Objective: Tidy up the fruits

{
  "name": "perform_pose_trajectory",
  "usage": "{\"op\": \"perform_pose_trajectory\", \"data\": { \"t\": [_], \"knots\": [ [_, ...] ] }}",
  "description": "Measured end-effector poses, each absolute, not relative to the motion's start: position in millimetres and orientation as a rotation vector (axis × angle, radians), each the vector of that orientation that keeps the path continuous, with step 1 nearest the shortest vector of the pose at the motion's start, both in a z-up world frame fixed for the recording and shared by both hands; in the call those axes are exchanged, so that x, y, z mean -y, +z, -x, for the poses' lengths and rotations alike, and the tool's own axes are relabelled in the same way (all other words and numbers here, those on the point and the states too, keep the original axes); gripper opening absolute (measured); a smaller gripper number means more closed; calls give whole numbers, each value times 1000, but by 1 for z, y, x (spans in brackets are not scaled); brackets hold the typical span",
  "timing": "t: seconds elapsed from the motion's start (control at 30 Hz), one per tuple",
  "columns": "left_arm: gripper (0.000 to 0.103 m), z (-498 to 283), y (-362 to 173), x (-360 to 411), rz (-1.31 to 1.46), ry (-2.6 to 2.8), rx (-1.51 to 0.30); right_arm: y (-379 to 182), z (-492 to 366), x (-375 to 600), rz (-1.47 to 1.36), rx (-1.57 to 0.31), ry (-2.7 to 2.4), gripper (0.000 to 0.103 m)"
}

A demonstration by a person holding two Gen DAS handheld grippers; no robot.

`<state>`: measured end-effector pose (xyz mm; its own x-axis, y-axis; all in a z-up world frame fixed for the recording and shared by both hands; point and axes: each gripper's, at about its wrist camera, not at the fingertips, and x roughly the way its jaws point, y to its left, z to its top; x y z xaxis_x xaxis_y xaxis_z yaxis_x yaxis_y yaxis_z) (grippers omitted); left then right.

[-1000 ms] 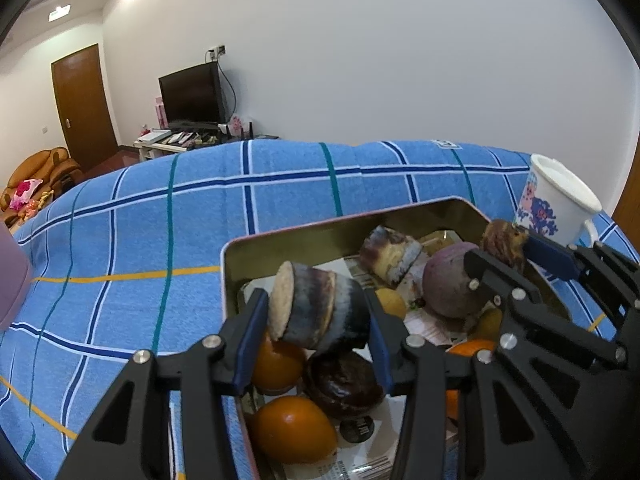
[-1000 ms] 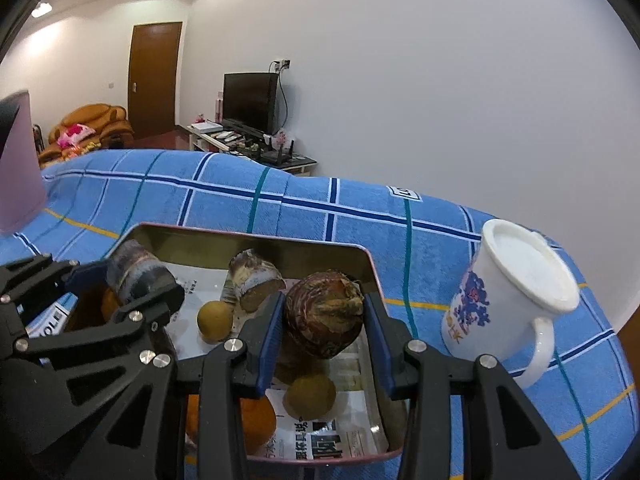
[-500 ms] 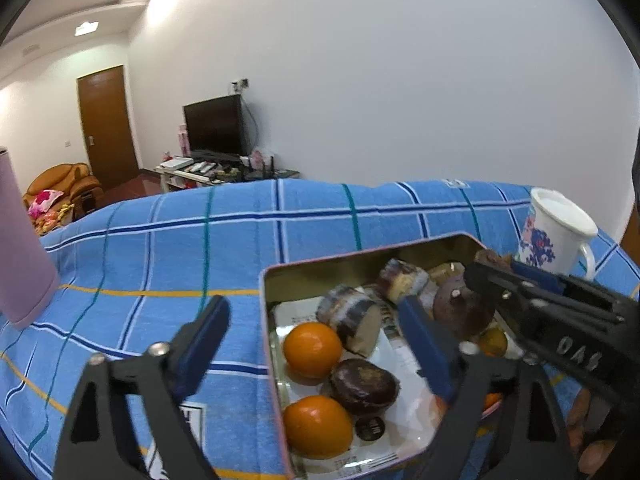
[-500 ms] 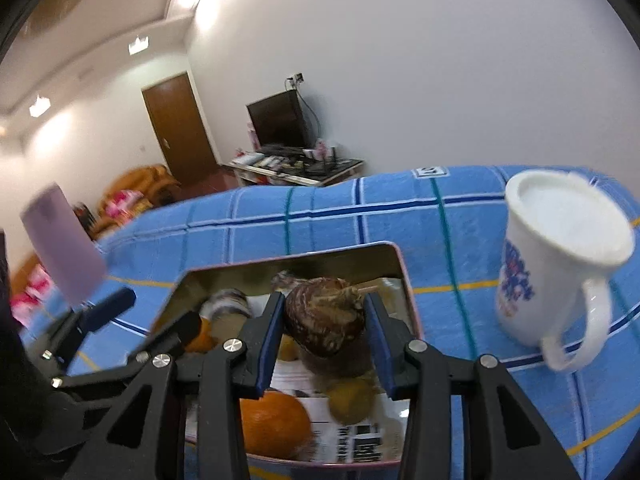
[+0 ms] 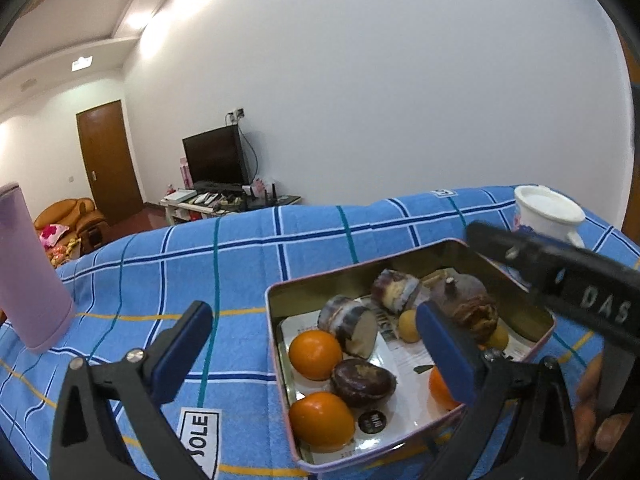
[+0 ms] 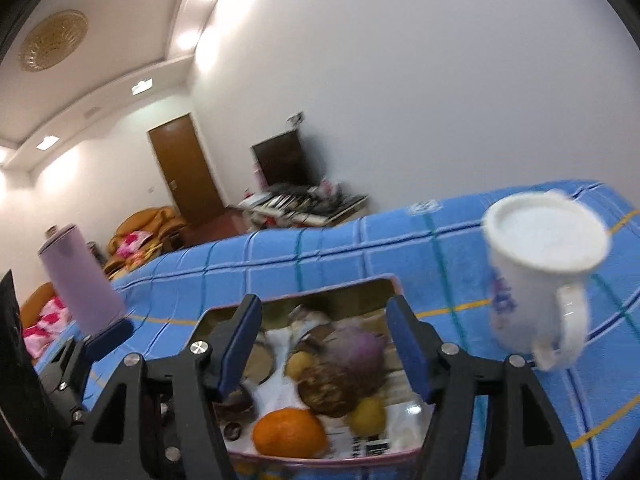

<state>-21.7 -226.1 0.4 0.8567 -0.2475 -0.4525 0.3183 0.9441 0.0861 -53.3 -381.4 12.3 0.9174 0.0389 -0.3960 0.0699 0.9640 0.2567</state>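
Note:
A shallow metal tin [image 5: 280,292] lined with printed paper sits on the blue checked cloth; it also shows in the right wrist view [image 6: 218,314]. It holds oranges [image 5: 315,354], a dark round fruit [image 5: 362,376], cut taro pieces [image 5: 352,326] and a brown taro [image 5: 472,306]. In the right wrist view I see an orange [image 6: 290,432], a brown taro [image 6: 328,388] and a purplish one [image 6: 358,350]. My left gripper [image 5: 312,354] is open and empty above the tin's left side. My right gripper [image 6: 324,346] is open and empty above the tin.
A white mug with a blue pattern [image 6: 536,276] stands right of the tin, also seen in the left wrist view [image 5: 544,212]. A lilac tumbler [image 5: 28,268] stands at the far left of the cloth. A TV stand, door and sofa lie beyond.
Both grippers have opened and let go: the cut taro piece and the brown taro now lie in the tin. Both grippers have lifted and drawn back.

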Motion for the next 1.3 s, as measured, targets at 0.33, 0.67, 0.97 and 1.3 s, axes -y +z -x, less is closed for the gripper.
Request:
{"op": "perform_pose_trajectory", "data": {
  "t": [0.33, 0.67, 0.97, 1.3],
  "knots": [
    [103, 29, 7, 204, -91, -265, -366, 26, 86, 365, -139, -196, -150, 68],
    [103, 46, 5, 194, -70, -289, -380, 27, 103, 346, -92, -178, -166, 68],
    [103, 68, 5, 183, -64, -292, -368, 30, 138, 334, -67, -145, -198, 69],
    [103, 92, 9, 173, -71, -285, -319, 37, 170, 320, -2, -78, -257, 69]
  ]
}}
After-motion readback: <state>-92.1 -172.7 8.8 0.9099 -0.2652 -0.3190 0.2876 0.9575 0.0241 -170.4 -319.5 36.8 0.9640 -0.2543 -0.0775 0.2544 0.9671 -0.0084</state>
